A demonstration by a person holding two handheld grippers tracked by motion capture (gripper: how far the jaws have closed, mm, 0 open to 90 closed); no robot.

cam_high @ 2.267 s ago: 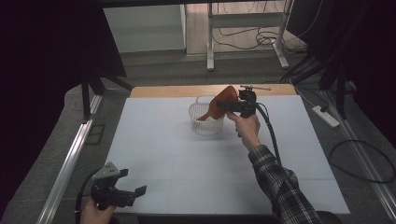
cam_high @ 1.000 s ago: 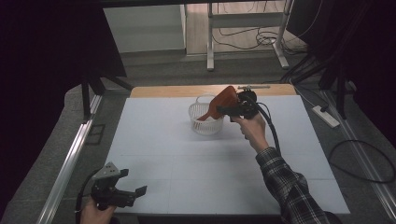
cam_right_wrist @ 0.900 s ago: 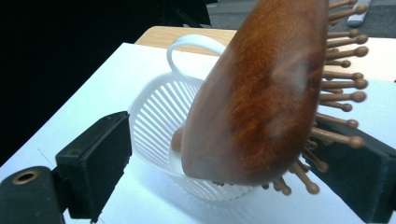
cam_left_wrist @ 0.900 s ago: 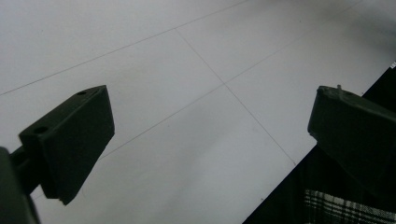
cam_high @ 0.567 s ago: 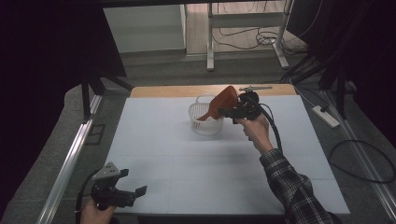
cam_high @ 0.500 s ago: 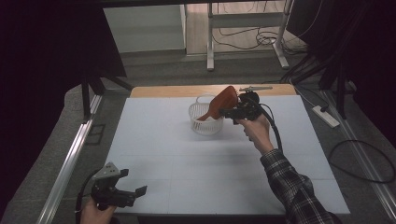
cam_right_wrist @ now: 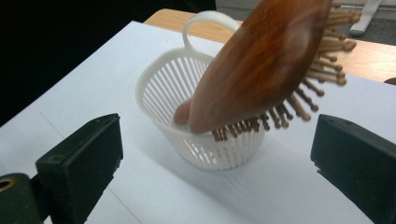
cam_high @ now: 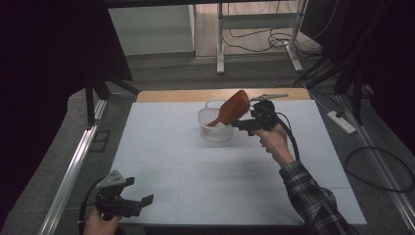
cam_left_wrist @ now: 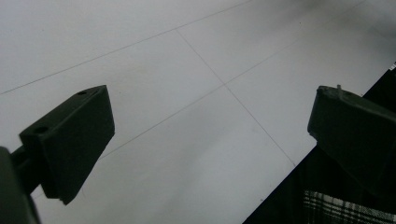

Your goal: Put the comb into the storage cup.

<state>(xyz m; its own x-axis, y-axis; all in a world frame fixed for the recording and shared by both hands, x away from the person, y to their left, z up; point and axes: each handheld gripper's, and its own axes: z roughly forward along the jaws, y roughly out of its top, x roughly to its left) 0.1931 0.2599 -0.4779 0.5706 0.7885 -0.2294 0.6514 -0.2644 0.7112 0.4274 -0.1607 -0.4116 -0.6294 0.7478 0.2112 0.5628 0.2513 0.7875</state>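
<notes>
Right gripper (cam_right_wrist: 215,154) stood released, jaws wide apart, just short of the wooden hairbrush (cam_right_wrist: 261,65) at upper centre of its view. That brush leaned handle-down in the white basket (cam_right_wrist: 163,88); it looked stiff and light, best gripped across the paddle's edges.

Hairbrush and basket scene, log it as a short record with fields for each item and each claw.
hairbrush: wooden, handle end down inside the basket, head leaning out over the rim, bristles facing the right claw
basket: white, slotted, upright on the table, loop handle at the far side
right claw: open, beside the basket, holding nothing
left claw: open, holding nothing, near front left corner of the table
table: white sheet, wooden far edge
</notes>
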